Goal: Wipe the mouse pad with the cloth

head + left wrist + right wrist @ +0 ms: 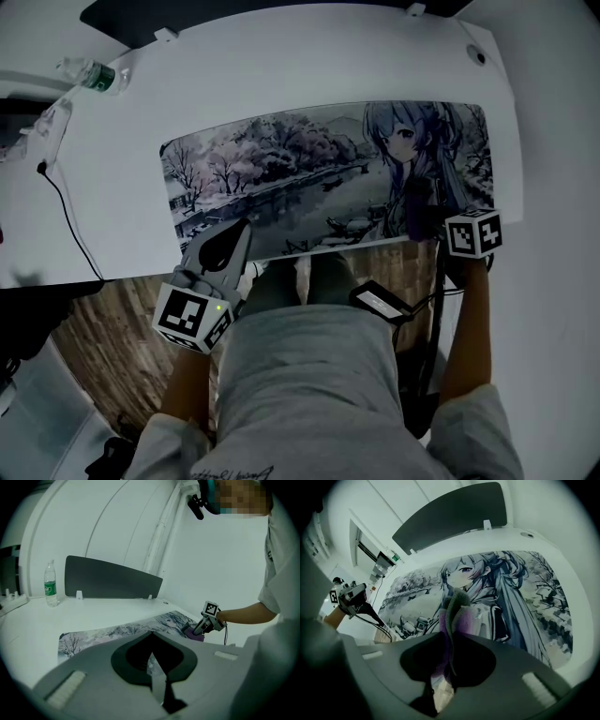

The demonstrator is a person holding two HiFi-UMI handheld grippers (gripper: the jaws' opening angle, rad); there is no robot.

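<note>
In the head view, the mouse pad [281, 178] is being shown flat on the desk [112, 169], long axis left to right, with the left gripper [239, 234] at its near left corner and the right gripper [433, 225] over its right end. In the left gripper view, the jaws are being held together on nothing. In the right gripper view, the cloth [457, 606], judged soft, light and limp, is being pinched at its bunched fold against the pad.
</note>
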